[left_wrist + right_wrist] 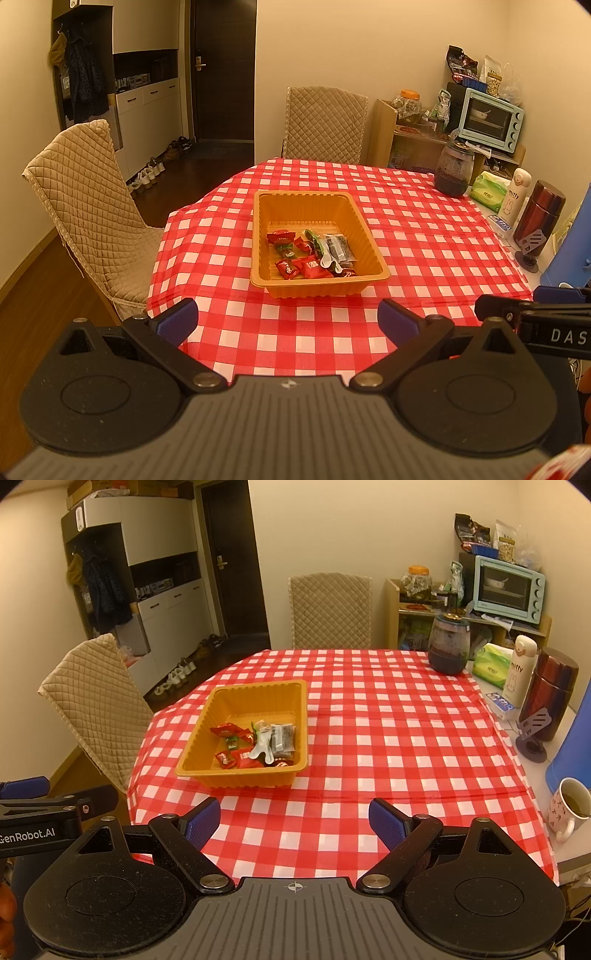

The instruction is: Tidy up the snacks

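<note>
An orange plastic tray [317, 199] stands on the red-checked table, also in the right wrist view [258, 692]. Several wrapped snacks [310, 254] lie in its near half: red candy packets, a green one, a dark packet and a white piece; they show in the right wrist view too [255, 746]. My left gripper [288, 321] is open and empty, held above the table's near edge, short of the tray. My right gripper [293, 821] is open and empty, near the front edge, to the right of the tray.
A dark jar [448, 646], tissue pack [489, 666], white bottle [519, 672], red flask [550, 694] and mug [569, 808] stand along the table's right side. Quilted chairs stand at the left [88, 206] and far side [325, 125].
</note>
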